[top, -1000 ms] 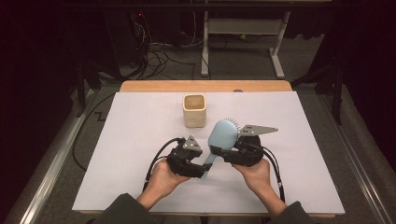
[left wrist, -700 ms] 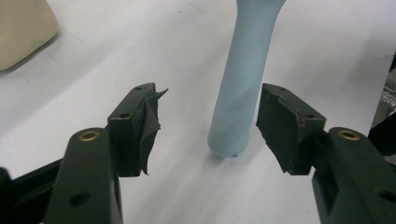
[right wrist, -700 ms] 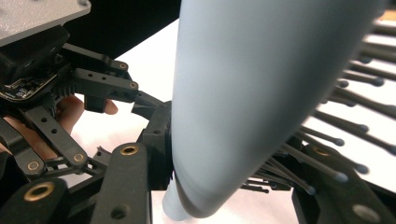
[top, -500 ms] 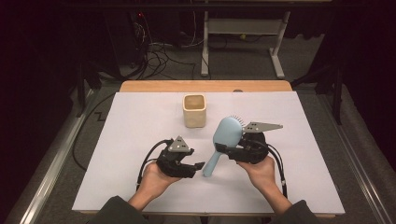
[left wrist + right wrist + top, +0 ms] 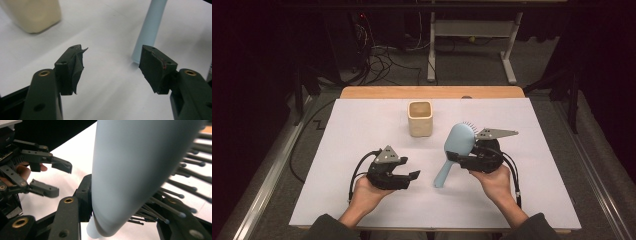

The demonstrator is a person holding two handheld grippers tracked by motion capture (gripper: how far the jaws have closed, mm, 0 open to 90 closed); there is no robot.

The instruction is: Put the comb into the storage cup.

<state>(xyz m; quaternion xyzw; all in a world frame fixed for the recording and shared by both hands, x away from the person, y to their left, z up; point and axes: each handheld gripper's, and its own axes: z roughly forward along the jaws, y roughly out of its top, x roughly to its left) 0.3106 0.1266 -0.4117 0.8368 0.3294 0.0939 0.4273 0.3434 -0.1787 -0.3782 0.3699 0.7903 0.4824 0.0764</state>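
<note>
- Right gripper (image 5: 464, 161): closed on the light blue hairbrush (image 5: 456, 149), gripping it where the head narrows toward the handle. In the right gripper view the black jaws press on either side of the brush body (image 5: 140, 170), with the bristles (image 5: 175, 195) fanning out toward the right jaw.
- Hairbrush: held above the right half of the desk (image 5: 362, 130), roughly midway between its far and near edges. The oval head points toward the far edge, bristles facing right; the handle slants down toward the near edge and the desk's middle. Whether the handle tip touches the white surface cannot be told.
- Left gripper (image 5: 413, 175): open, with nothing between the jaws. Its jaws have just been opening. It sits in the person's left hand (image 5: 364, 192) over the left half of the desk, nearer the near edge, jaws pointing right toward the brush handle and apart from it.
- Left gripper view: the two pads (image 5: 75, 67) stand wide apart over bare white surface; the end of the brush handle (image 5: 150, 27) stands just beyond the right-hand jaw.
- Cream square cup (image 5: 420, 118): upright near the middle of the far edge, well apart from both grippers.
- Person's right hand (image 5: 494, 182): cradles the right gripper from below.
</note>
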